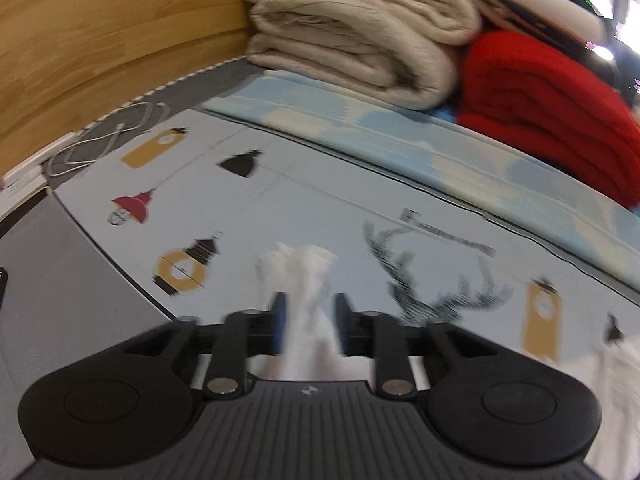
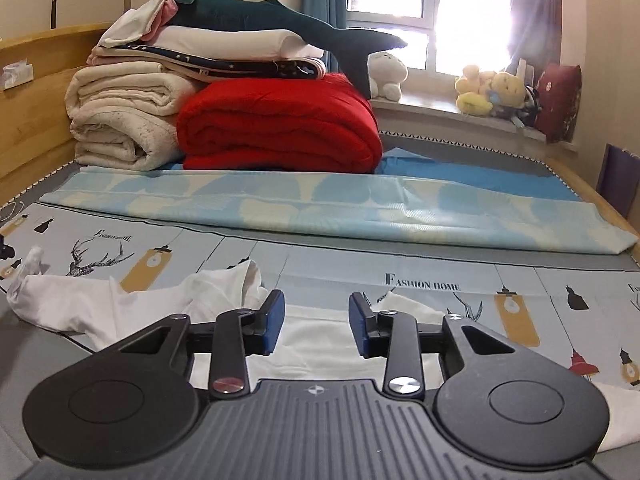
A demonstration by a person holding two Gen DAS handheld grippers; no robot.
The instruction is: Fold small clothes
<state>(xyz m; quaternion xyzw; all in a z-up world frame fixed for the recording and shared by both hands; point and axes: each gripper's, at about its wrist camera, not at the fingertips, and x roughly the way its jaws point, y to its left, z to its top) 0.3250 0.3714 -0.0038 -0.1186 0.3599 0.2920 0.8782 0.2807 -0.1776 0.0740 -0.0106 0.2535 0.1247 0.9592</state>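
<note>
Folding white garment (image 2: pixel 316 344) on the bed (image 2: pixel 400 264), both grippers at work.
L gripper (image 1: pixel 308 326) part open w/ a bunched strip between pads, grip unclear; R gripper (image 2: pixel 317 322) part open, empty, over cloth — pinch one layer only, pull flat.

Daylight floods in from the window (image 2: pixel 432 12) at upper right of the right wrist view, blowing out to white glare with a hazy flare beside it. That view is sharp. The left wrist view is smeared by motion blur throughout. Both bend at the edges, with dark corners.
</note>
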